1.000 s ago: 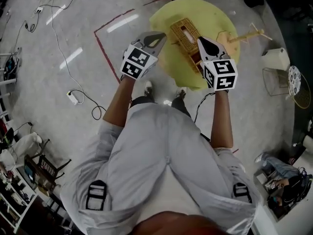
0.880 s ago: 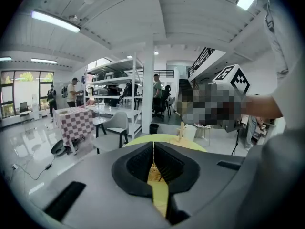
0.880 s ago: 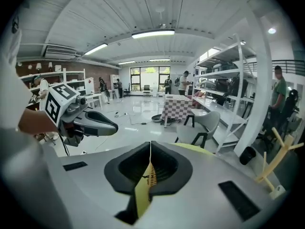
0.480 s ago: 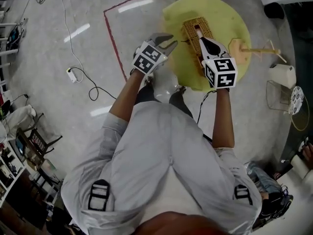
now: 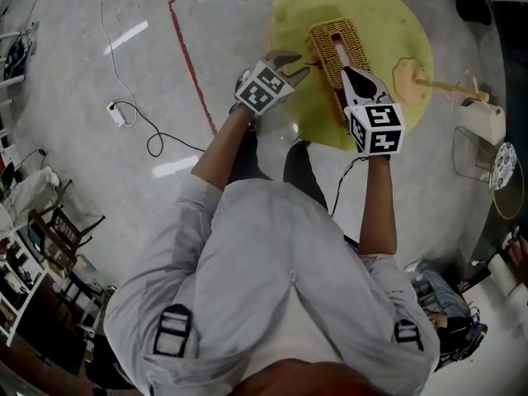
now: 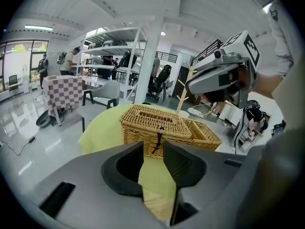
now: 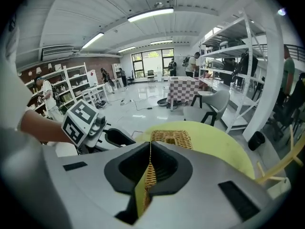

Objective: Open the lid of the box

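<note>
Box (image 5: 338, 49): wicker, lid down, near the middle of the round yellow worktop (image 5: 396, 23).
Left claw (image 5: 299, 63): at the worktop's near-left edge, short of the box; jaws just swung apart, nothing between them, dark clasp cord (image 6: 158, 137) on the box front framed in the gap.
Right claw (image 5: 350, 74): jaws together, empty, tip by the box's near end.
Changed: both claws lower and closer to the box than a second ago.
Meaning: reach nearly done, left claw readied for the clasp or lid edge; lid not yet touched, lifting still ahead.

No legible txt, nos. or signs.
</note>
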The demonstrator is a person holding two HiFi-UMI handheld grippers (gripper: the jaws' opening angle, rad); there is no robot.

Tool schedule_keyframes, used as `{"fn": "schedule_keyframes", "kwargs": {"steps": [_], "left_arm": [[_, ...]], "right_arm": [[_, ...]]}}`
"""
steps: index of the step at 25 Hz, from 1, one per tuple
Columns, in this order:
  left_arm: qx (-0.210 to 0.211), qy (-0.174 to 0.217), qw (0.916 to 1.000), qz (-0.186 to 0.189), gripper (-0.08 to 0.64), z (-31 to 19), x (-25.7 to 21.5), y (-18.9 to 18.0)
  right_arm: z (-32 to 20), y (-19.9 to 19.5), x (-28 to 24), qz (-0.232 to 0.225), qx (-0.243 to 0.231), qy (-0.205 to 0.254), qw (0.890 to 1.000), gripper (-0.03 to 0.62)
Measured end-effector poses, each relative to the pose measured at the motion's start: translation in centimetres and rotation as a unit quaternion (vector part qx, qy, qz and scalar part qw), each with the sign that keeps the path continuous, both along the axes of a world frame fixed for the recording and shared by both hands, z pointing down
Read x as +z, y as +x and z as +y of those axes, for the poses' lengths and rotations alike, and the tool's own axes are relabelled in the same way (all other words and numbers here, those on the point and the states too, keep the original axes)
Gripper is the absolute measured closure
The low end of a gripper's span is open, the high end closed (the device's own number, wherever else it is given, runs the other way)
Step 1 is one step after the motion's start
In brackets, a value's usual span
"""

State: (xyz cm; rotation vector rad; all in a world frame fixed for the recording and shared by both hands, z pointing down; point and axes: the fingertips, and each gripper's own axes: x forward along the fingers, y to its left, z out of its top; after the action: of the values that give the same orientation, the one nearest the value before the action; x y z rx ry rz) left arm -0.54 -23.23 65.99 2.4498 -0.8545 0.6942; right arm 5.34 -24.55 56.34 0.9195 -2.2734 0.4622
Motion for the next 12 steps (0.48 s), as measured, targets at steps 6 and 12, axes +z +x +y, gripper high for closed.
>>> {"fn": "schedule_keyframes", "kwargs": {"steps": [6,12], "left_arm": [[0.028,-0.025,0.9993,-0.006,0.420,-0.6,2.4,1.2],[0.035,-0.045,0.9982,-0.016,0.491,-0.6,4.0,2.0]], "right_arm": [[-0.3,1.2,1.4,0.007,0.016,-0.012,1.000,0.568],[-0.4,2.5,1.8,0.011,0.031,-0.017,0.999,0.568]]}}
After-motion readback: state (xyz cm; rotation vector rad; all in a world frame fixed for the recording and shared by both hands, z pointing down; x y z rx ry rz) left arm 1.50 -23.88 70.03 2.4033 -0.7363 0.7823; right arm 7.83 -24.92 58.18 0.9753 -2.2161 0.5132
